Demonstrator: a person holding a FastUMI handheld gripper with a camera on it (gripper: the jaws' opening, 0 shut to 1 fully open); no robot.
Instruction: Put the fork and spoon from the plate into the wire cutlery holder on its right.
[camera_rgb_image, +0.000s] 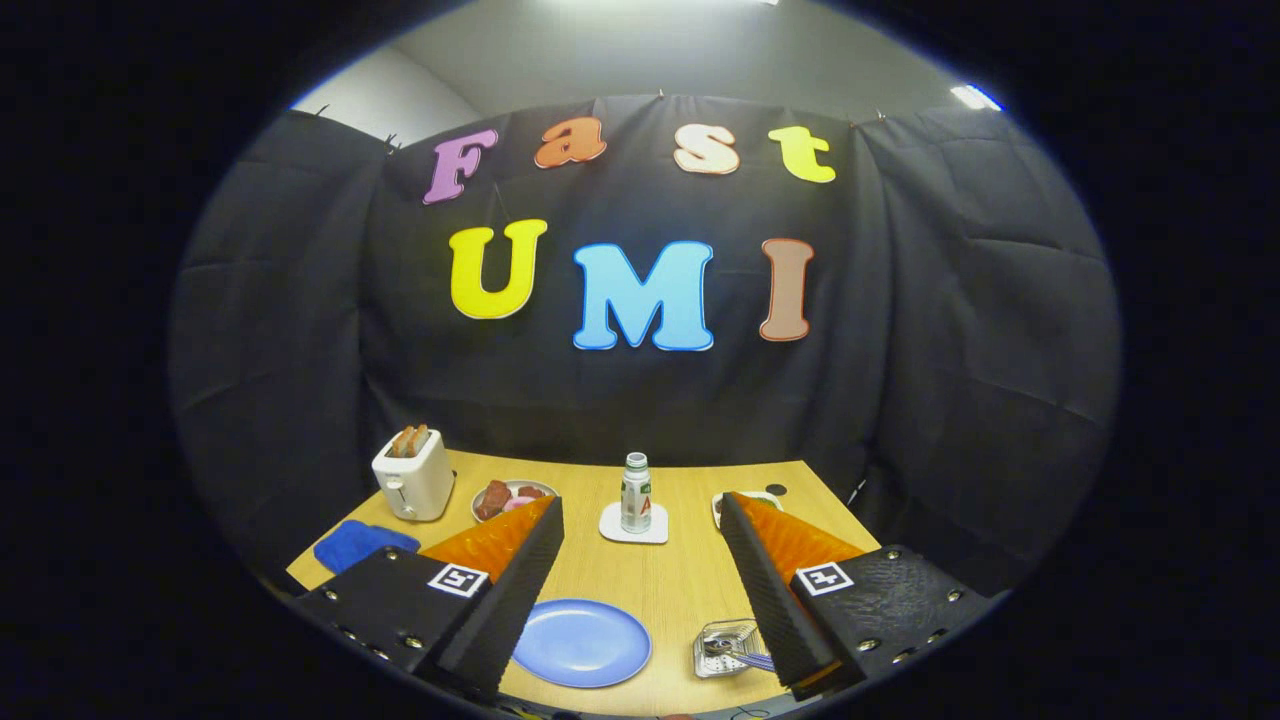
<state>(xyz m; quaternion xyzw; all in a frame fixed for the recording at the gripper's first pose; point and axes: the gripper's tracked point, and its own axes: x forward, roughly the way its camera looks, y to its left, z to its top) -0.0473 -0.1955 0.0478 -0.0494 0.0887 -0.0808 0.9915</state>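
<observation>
Cutlery sits in the wire holder right of the bare blue plate, so I hold the gripper high, fingers wide apart, gripping nothing.

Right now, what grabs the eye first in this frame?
The gripper is spread wide open and holds nothing, with a bare blue plate low between its fingers. The wire holder sits right of the plate against the right finger, with cutlery handles poking out of it. Beyond, a bottle stands on a white coaster at mid-table, and a white toaster with toast in it is at the far left.
</observation>
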